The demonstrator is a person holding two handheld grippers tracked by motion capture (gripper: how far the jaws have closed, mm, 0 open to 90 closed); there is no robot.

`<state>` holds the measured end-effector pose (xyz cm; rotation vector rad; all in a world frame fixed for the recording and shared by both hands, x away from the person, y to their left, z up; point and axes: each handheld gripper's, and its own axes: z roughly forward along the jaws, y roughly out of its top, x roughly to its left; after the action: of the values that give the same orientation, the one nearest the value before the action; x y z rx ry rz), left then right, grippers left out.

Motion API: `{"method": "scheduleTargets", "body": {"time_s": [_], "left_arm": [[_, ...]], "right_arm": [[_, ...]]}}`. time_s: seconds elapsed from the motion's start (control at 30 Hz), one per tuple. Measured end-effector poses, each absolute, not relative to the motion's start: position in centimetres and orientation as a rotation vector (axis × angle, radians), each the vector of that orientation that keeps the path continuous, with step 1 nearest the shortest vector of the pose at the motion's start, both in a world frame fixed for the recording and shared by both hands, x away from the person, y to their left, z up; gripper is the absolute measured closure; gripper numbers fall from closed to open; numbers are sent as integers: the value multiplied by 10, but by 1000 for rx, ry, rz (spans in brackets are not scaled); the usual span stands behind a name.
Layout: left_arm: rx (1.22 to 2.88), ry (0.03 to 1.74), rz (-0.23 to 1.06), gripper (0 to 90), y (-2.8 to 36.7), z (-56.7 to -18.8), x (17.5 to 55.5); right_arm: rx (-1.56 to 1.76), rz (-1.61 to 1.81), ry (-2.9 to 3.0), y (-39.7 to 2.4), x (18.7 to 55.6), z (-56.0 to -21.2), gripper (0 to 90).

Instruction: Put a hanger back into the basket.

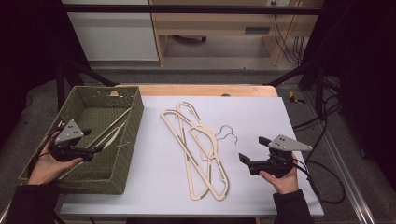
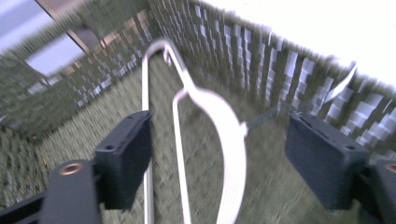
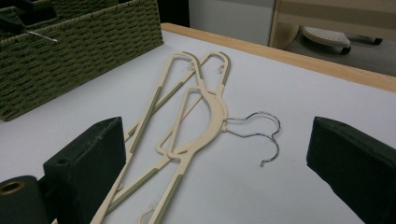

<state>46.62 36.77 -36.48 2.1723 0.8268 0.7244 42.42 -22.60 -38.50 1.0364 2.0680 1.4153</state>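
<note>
Now, from the high view, the person holds the left gripper (image 1: 95,150) over the near part of the green woven basket (image 1: 132,122), which stands at the left side of the table. Its jaws stand apart and nothing is between them. One cream hanger (image 1: 111,130) lies inside the basket, along its floor, with its thin metal hook toward the right wall. The right gripper (image 1: 252,151) is held low over the white table cover (image 1: 261,116) at the right, and its jaws are wide apart and empty too. Two more cream hangers (image 1: 198,149) lie on the cover in the middle, one upon the other, between the basket and the right gripper, with their wire hooks (image 1: 227,133) pointing right.

Next, the left gripper view is blurred. Its two black jaws are far apart. Below and between them the hanger in the basket (image 2: 229,135) lies on the woven floor, and the pads do not touch it. The basket wall rises just behind.

Finally, in the right gripper view the two black jaws are wide open with nothing gripped. The stacked hangers (image 3: 205,107) lie on the cover beyond the jaws, hooks (image 3: 261,133) to the right, and the basket (image 3: 70,51) stands at the far left.
</note>
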Motion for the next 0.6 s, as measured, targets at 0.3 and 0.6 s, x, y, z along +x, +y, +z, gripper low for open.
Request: {"method": "scheduleTargets", "body": {"time_s": [0.3, 0.6], "left_arm": [[1996, 781, 726, 104, 329, -332, 443], [1874, 725, 690, 78, 274, -316, 421]], "right_arm": [[1039, 1423, 2078, -220, 425, -386, 53], [1043, 1421, 2104, -210, 427, -390, 67]]}}
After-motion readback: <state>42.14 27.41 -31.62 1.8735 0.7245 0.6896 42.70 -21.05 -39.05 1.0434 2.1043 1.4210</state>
